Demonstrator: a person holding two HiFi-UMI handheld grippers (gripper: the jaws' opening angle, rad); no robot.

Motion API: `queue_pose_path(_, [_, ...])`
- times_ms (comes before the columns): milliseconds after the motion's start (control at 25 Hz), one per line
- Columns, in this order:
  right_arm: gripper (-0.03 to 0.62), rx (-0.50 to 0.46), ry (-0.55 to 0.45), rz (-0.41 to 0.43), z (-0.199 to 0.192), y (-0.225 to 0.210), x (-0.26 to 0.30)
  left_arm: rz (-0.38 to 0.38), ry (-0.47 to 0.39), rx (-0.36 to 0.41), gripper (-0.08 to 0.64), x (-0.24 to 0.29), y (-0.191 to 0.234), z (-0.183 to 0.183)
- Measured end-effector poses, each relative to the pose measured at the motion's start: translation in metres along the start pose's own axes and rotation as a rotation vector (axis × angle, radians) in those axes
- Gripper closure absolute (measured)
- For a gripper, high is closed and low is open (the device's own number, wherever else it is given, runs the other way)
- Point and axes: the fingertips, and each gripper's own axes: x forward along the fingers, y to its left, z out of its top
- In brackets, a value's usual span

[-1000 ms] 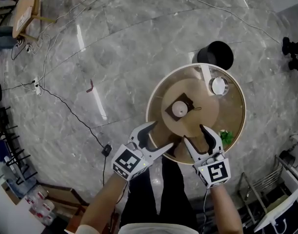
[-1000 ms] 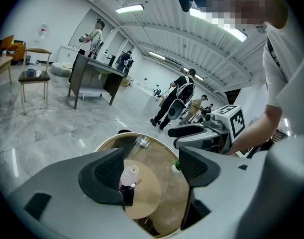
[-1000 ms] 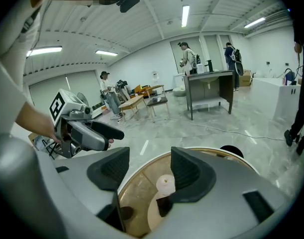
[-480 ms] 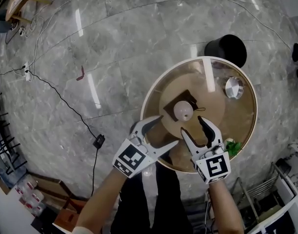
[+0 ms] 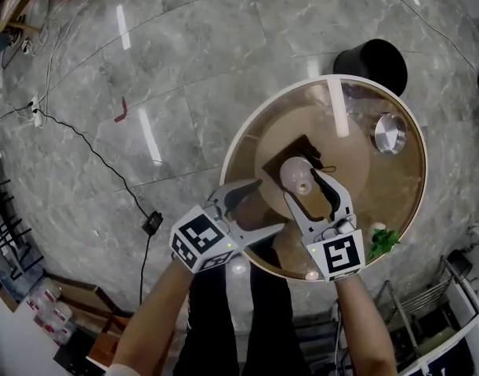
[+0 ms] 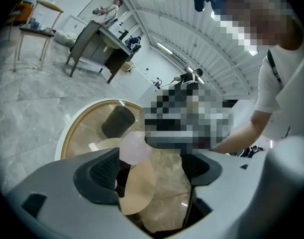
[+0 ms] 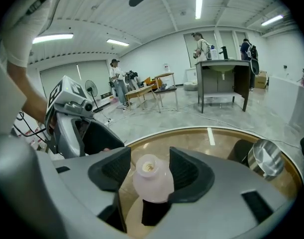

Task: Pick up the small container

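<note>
Though on one table (image 5: 228,143), bowl (image 5: 389,133), container (image 5: 297,175) apart.

You stand in an open lab hall: polished grey marble floor (image 5: 192,69), cables (image 5: 98,157) trailing across it. Strip lights (image 7: 198,6) run overhead, above work tables (image 7: 224,78) and standing people (image 7: 201,46).
</note>
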Motion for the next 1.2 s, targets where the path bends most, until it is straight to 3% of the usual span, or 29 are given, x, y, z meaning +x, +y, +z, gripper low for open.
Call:
queue_pose_path(200, [0.368,-0.126,-0.007,-0.014,-0.006,0.002,0.009,-0.062,-0.017,-0.055,0.146,0.006,0.000,0.000])
queue_pose_path(520, [0.413,-0.218,-0.014,-0.060,-0.015,0.004,0.010,-0.163,-0.152,-0.333,0.140,0.005,0.005,0.000])
queue_pose_path(760, [0.456,-0.184,-0.029,-0.084,-0.015,0.004,0.007,-0.221,-0.284,-0.591,0.142,-0.002,0.017,0.010])
queue_pose_path(1200, [0.457,-0.174,0.003,-0.012,-0.002,0.013,-0.008,-0.298,-0.364,-0.786,0.073,0.010,0.018,0.017])
